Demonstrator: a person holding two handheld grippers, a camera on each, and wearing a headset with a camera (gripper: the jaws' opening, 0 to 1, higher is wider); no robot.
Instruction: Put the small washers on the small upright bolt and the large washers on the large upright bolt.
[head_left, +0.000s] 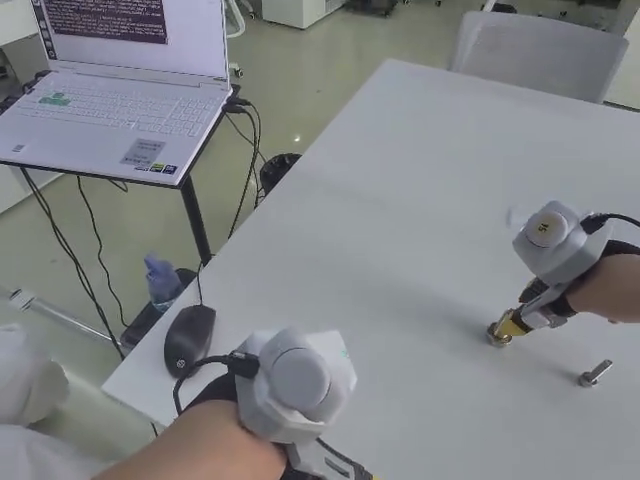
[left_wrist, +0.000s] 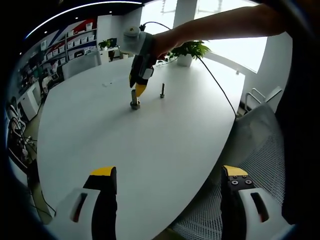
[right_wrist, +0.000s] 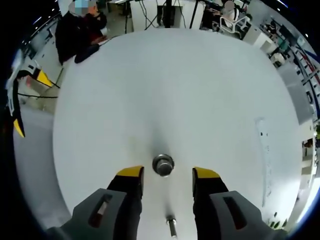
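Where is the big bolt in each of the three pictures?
Head view: big bolt lower right, at the right gripper's tips.
Left gripper view: big bolt upper middle, far across the table, under the right gripper.
Right gripper view: big bolt low centre, between the open jaws.
Shared landmark: the small bolt beside it.

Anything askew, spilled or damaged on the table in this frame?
Nothing stands out. The large bolt and the small bolt both stand upright on the white table, apart from each other, with the right gripper open at the large one.
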